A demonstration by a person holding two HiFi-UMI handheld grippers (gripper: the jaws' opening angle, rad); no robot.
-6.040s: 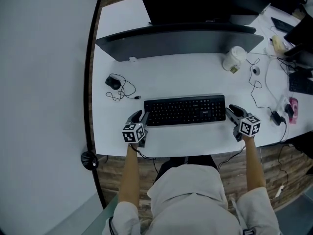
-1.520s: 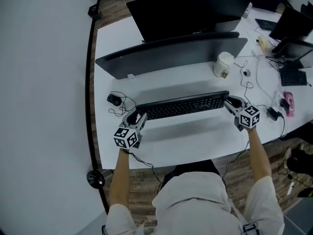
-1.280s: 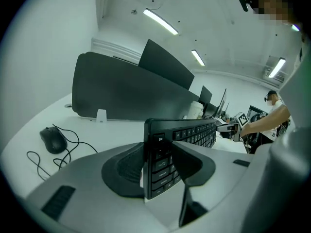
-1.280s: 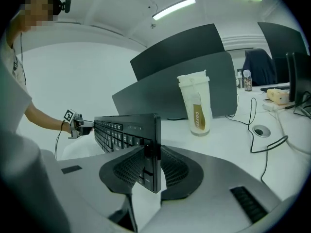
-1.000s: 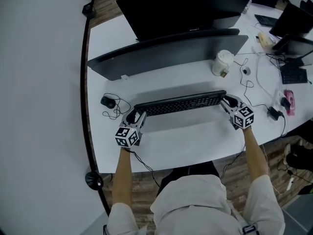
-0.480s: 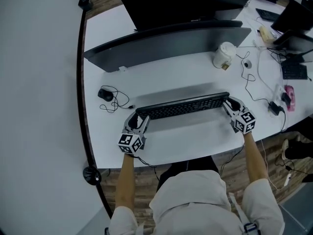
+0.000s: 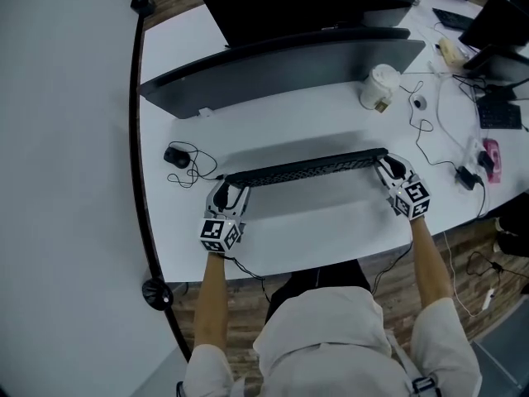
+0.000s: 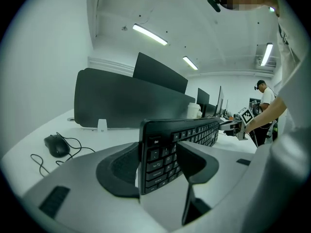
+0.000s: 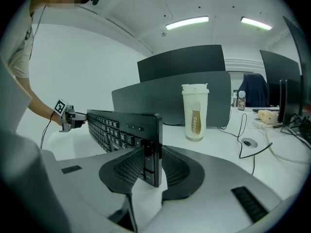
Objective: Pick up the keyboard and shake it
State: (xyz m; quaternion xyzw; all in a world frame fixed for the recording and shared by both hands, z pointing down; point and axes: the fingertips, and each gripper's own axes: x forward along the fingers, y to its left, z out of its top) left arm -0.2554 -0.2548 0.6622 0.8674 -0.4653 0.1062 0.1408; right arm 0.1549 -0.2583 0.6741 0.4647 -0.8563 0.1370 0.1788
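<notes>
The keyboard [image 7: 306,166] is up on edge, this side of the cup [image 7: 379,88]. The right gripper [image 7: 390,170] pinches one end. The left gripper [image 7: 228,195] has the other end between its jaws, but they just eased wider, so it's maybe barely gripping. Shake now and that end could drop.

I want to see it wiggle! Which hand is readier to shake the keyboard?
Right, probably. The right gripper has its fingers pinching the lifted keyboard squarely on both sides. The left gripper has just been opening its fingers, with the keyboard askew between them, so that hold looks looser.
</notes>
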